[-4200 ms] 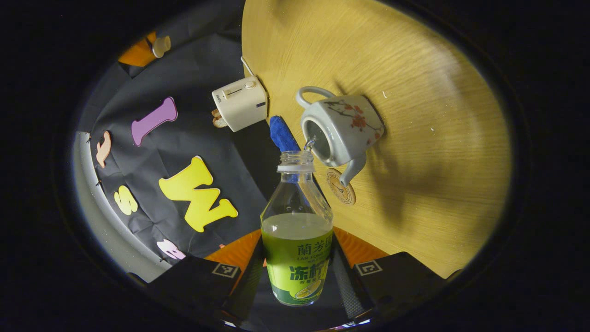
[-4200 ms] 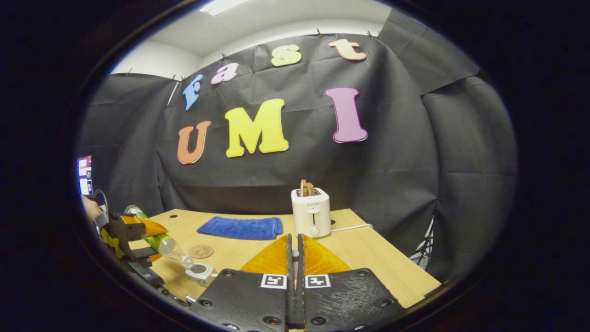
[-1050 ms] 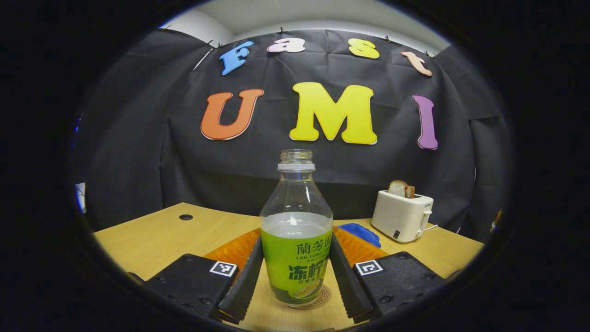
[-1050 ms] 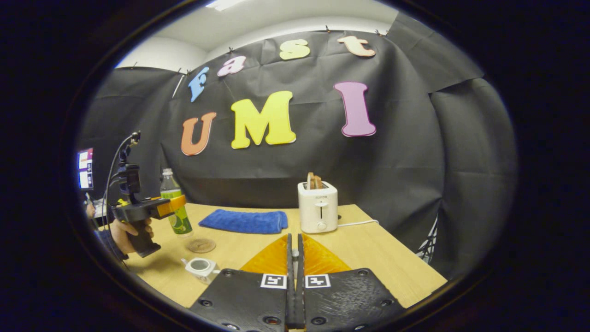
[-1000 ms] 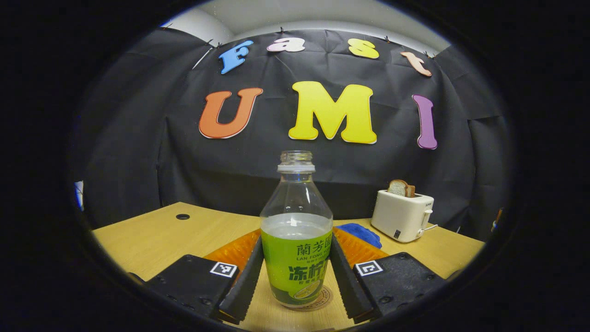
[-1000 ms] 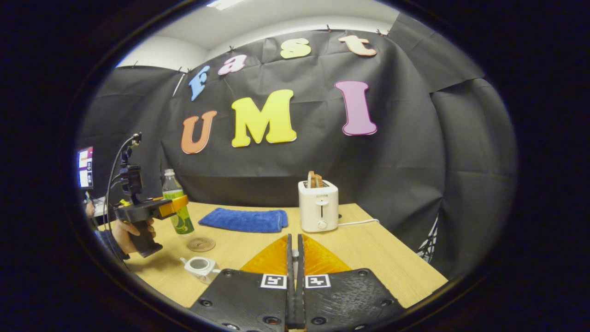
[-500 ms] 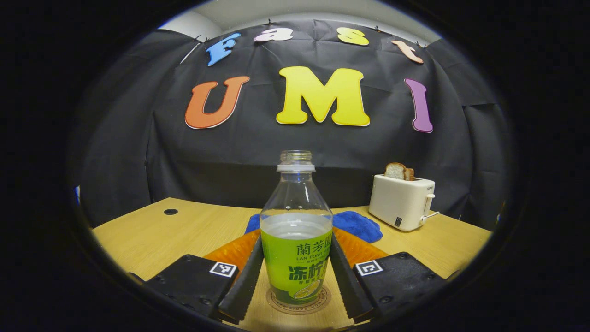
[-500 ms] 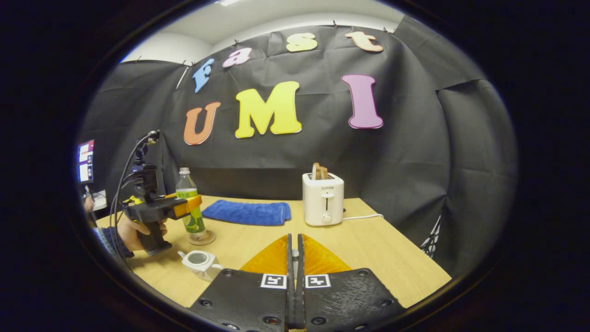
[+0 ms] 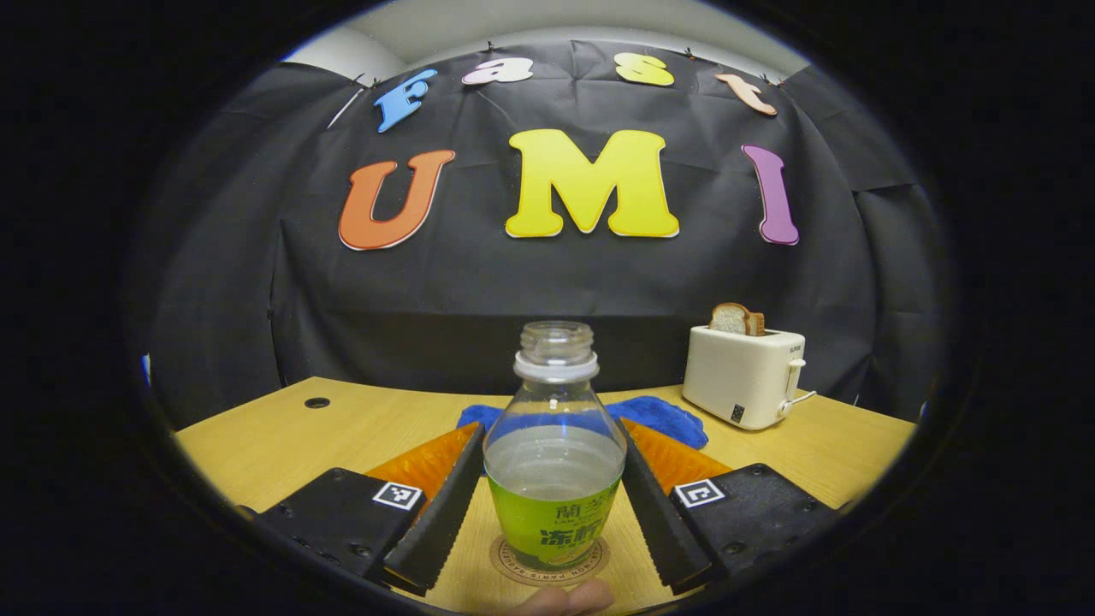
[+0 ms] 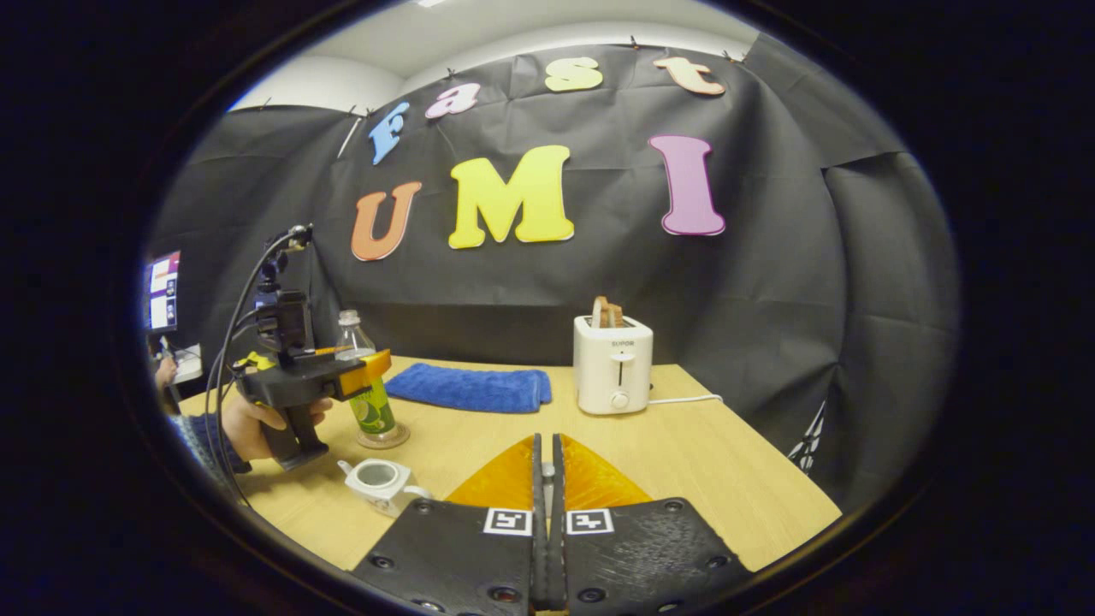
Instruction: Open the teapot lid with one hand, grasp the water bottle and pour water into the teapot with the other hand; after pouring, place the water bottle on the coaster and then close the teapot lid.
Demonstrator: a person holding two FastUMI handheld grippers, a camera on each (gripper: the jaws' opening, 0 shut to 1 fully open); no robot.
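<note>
The water bottle (image 9: pixel 554 479), uncapped and part full, with a green label, stands upright on the round coaster (image 9: pixel 513 569). My left gripper (image 9: pixel 550 428) is open, one finger on each side of the bottle's shoulder. In the right gripper view a hand (image 10: pixel 248 423) holds that left gripper (image 10: pixel 369 366) around the bottle (image 10: pixel 366 395) on the coaster (image 10: pixel 387 443). The white teapot (image 10: pixel 376 476) stands lidless in front of it. My right gripper (image 10: pixel 545 445) hangs above the table with its fingers shut. A small pale piece of the teapot lid (image 10: pixel 546 470) shows between them.
A white toaster (image 10: pixel 612 376) with bread stands at the back of the wooden table (image 10: pixel 701 462), its cord trailing right. A folded blue towel (image 10: pixel 466 387) lies behind the bottle. A screen (image 10: pixel 160 291) glows at far left. A person's fingertip (image 9: pixel 560 599) shows below the coaster.
The bottle went from pouring into the teapot to upright, then down onto the coaster. In the last half second my left gripper's fingers spread off it and rose. The right gripper stayed shut.
</note>
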